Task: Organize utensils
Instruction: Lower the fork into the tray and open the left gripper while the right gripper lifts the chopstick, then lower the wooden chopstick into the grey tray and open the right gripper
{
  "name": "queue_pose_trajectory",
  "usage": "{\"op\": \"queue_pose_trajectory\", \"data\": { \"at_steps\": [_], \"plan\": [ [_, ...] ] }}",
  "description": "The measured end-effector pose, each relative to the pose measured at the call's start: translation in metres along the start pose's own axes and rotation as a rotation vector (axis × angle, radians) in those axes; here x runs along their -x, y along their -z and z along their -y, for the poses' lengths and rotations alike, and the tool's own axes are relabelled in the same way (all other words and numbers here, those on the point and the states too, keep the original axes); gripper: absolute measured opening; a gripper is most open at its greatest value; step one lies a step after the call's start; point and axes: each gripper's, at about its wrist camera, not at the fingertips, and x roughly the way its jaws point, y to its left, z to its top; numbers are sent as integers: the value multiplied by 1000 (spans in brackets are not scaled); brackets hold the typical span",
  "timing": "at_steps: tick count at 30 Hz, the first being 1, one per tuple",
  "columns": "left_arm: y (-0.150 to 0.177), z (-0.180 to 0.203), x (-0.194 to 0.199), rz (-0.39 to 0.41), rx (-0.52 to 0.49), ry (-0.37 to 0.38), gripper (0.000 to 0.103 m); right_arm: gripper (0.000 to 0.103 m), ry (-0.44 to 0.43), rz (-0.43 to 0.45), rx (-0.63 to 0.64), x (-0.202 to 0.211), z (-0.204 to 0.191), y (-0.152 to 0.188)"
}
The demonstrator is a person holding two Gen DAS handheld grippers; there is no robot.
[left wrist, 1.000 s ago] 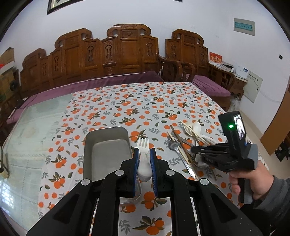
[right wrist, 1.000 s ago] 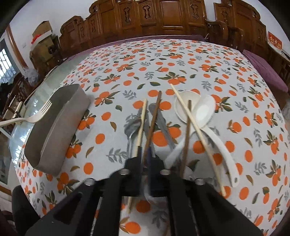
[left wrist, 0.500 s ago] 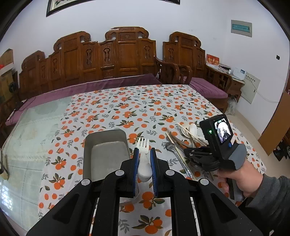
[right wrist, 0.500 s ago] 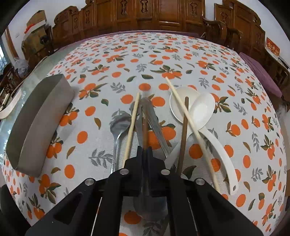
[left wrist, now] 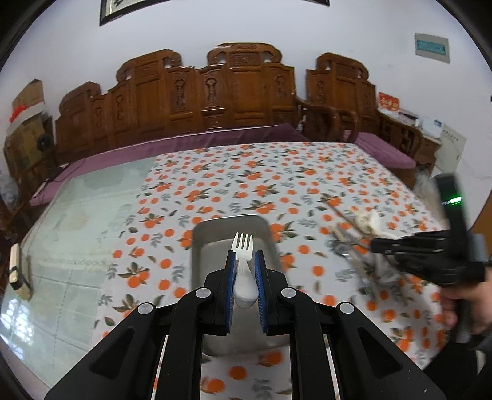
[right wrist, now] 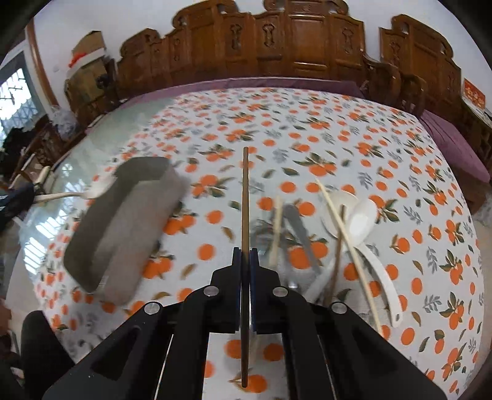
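An orange-print cloth is covering the bench (left wrist: 276, 172). The left claw (left wrist: 245, 270) is clamping a white plastic fork (left wrist: 243, 246) over the grey metal tray (right wrist: 101, 264). The right claw (right wrist: 245, 261) is pinching one dark chopstick (right wrist: 245, 197), the utensil pile (right wrist: 335, 227) lying at its two o'clock. Gripped near one end, the chopstick is likely pivoting or slipping; the fork could be dropping outside the tray.

The tabletop (left wrist: 92, 246) is glass, and a white cloth with an orange-fruit print (left wrist: 276, 178) covers its right part. Behind it stands a long carved wooden bench (left wrist: 215, 92) with a purple cushion (left wrist: 184, 138). A cardboard box (left wrist: 27, 95) sits at the far left. On the white wall hang a dark picture frame (left wrist: 123, 9) and a grey-green panel (left wrist: 432, 46).
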Motion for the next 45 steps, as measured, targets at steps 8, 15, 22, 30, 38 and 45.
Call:
{"op": "queue_pose_trajectory", "data": {
  "at_steps": [8,15,22,30,38,45],
  "plan": [
    [3,-16,-61,-80,0,-35,11,6,-77,-9,32,2,-32,-1],
    [5,-18,-89,-116,17,-36,11,6,-114,-21,47,-2,-46,-5],
    [9,-20,-99,-147,31,-3,15,6,-138,-18,42,-2,-55,-9],
    [-5,-40,-75,-93,88,21,44,6,-178,-1,28,1,-70,-15],
    [-10,-77,-48,-41,139,-24,64,6,-243,-19,7,-21,-106,-20],
    [-11,-104,-37,-24,177,-44,79,6,-242,-52,-23,-54,-128,-26]
  ]
}}
